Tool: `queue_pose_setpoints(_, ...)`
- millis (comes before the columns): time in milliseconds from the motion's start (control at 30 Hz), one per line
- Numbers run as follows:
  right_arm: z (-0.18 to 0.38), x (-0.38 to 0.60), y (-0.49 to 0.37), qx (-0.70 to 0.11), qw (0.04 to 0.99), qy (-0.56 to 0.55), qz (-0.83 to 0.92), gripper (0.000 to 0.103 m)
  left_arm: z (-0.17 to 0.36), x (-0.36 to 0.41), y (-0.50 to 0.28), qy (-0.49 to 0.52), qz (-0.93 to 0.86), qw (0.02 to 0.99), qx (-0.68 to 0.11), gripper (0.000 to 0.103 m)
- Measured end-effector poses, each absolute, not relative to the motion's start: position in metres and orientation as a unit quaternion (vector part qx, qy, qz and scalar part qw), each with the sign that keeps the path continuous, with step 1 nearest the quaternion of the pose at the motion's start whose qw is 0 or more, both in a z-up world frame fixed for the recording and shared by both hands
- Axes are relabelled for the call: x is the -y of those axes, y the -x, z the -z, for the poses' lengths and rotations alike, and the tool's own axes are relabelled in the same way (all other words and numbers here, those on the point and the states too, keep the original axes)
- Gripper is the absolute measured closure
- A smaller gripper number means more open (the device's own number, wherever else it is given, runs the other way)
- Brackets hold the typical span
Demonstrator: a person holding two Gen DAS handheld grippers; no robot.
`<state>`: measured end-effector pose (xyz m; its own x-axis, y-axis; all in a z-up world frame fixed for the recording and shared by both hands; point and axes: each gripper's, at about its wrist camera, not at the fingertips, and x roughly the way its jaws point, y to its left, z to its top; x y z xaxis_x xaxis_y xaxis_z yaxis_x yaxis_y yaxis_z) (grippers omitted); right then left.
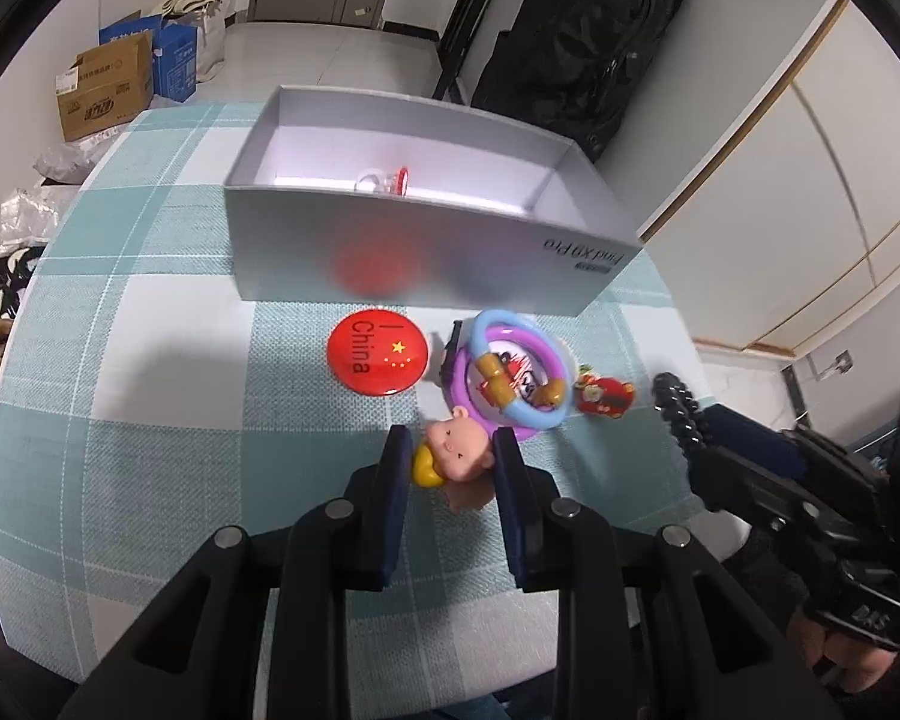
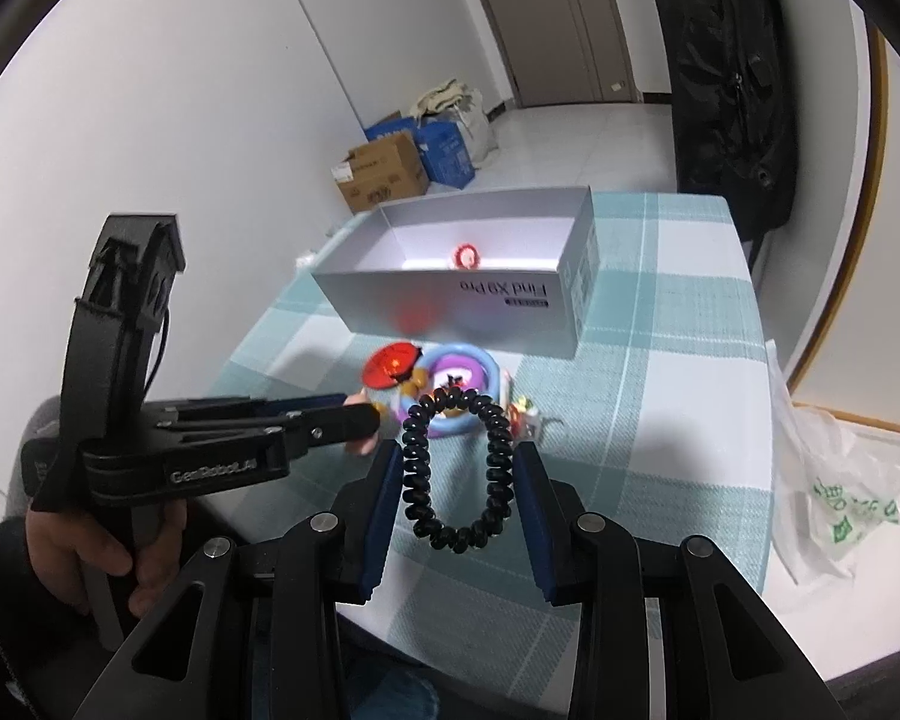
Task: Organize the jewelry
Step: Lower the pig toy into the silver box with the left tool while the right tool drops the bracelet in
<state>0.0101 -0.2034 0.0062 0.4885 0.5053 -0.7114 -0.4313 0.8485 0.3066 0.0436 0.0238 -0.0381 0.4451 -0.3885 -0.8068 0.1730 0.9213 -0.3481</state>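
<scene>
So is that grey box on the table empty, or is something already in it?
Not empty. The open-topped grey box has one small red-and-clear trinket lying on its white floor near the front wall; the rest of the floor looks bare.

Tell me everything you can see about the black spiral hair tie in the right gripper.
The black spiral hair tie is a closed loop of glossy coiled cord, plastic by its look. It is stretched into a tall oval and stands between the blue pads of the right gripper, which press on its two sides and hold it above the checked tablecloth. Its top end points toward the grey box. In the left wrist view only a short black coiled stretch shows.
</scene>
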Motion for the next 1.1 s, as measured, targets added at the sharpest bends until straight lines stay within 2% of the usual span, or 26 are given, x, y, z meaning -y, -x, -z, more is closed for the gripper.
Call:
queue_pose_setpoints(433, -0.020, 0.202, -0.033, -0.413, 0.861, -0.072, -0.288, 0.067, -0.002, -0.032, -0.050, 0.138, 0.176, 0.872, -0.436, 0.081)
queue_pose_setpoints(1100, -0.055, 0.177, -0.106, -0.398, 0.861, -0.082, -0.305, 0.067, -0.016, -0.046, -0.104, 0.171, 0.181, 0.866, -0.434, 0.081)
